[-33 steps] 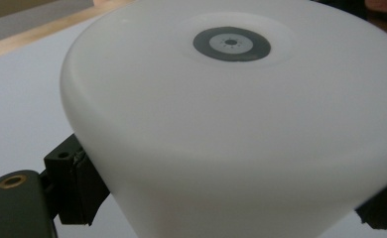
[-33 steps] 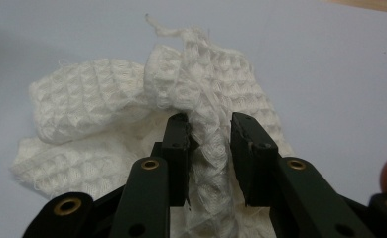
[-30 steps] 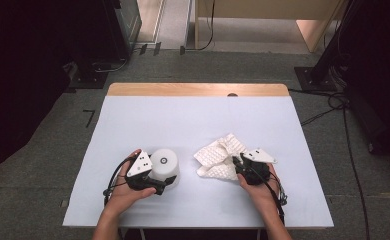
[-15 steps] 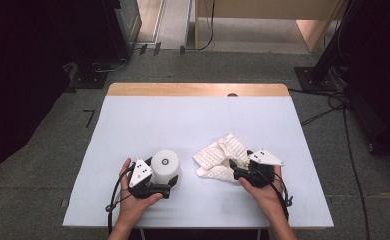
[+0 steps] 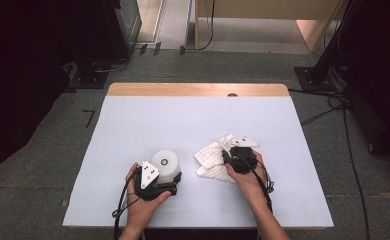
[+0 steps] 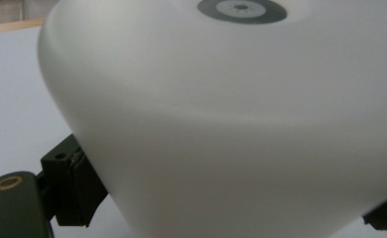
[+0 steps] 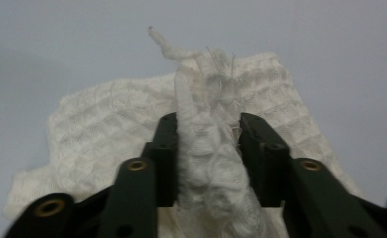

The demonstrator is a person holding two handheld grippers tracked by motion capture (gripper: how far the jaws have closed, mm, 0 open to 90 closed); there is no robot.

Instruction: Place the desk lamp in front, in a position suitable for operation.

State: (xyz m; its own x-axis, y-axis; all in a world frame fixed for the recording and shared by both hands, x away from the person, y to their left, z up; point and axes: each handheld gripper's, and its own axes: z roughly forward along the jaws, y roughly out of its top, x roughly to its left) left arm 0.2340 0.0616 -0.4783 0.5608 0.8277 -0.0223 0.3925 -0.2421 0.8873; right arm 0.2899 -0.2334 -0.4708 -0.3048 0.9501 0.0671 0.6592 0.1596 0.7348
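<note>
Claws (image 5: 175,181) (image 5: 226,158): one tub (image 5: 165,165), one cloth (image 5: 210,161)

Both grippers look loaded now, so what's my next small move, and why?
Probably lift the right gripper a little, carrying the white cloth toward the white cup. A bunched fold sits clamped between its jaws, and the left gripper already grips the cup's sides.

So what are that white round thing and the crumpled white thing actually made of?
The white round thing, held by the left gripper, looks like smooth matte plastic, perhaps slightly translucent: even surface, soft shading, rounded edge, with a grey ring on top. It could be glazed, hard to say. The crumpled white thing, pinched in the right gripper, looks like a woven cotton cloth: waffle-like grid texture, with frayed threads at its edge.
</note>
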